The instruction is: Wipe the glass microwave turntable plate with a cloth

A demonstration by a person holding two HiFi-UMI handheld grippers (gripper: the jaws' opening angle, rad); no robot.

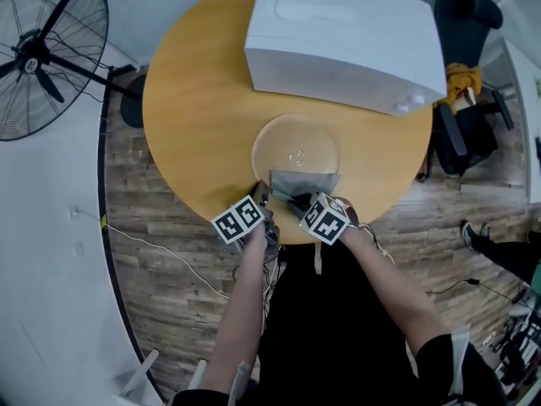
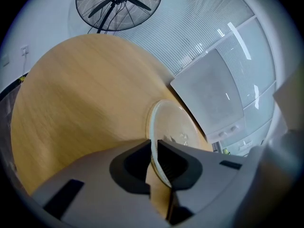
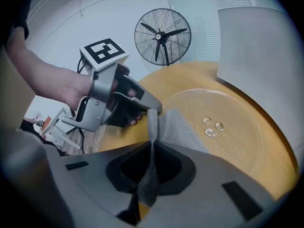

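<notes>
Plate [image 1: 296,138] lies near table [image 1: 194,108] edge, microwave [image 1: 338,41] behind.

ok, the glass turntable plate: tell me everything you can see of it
The glass turntable plate is a clear, round disc with a raised rim and three small nubs at its centre. It lies on the round wooden table in front of the white microwave, close to the table's near edge. The left gripper is clamped on its near rim. A grey cloth, pinched in the right gripper, lies over its near part.
</notes>
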